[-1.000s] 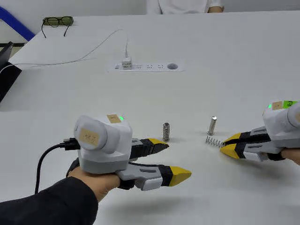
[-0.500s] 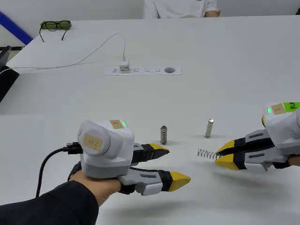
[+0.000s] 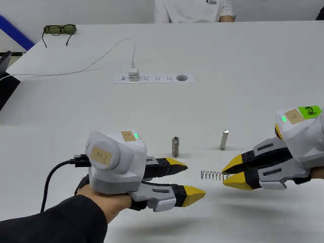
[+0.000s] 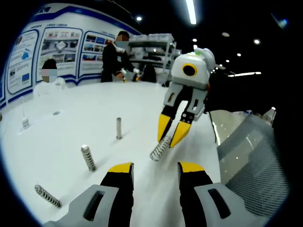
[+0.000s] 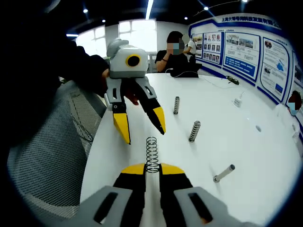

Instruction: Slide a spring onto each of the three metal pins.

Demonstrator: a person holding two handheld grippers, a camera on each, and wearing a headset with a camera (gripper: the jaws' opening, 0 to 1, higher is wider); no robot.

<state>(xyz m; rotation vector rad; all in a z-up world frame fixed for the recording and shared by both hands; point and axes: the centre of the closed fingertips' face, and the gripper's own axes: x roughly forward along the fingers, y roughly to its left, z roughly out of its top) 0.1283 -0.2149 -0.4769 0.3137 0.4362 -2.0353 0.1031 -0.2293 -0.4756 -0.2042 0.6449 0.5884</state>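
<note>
My right claw (image 3: pixel 225 177) grips spring (image 3: pixel 211 175) by one end. Spring juts ahead of tips toward my left claw (image 3: pixel 195 178), just short of it. Bare pin (image 3: pixel 223 139) stands on table (image 3: pixel 253 91), near, beyond right claw tips. Sprung pin (image 3: pixel 175 147) just beyond left claw's far jaw. Second sprung pin (image 4: pixel 47 196) left of left claw, near. Power strip (image 3: pixel 152 78) well beyond both.

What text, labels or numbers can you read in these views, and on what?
Nothing reads clearly.
Tan stickers on the left hand-held gripper: handwriting, too blurred.
Tan sticker and green sticker on the right hand-held gripper: too blurred.
Wall posters: print too small.
Shirt print on the person opposite: cut off, blurred.
</note>
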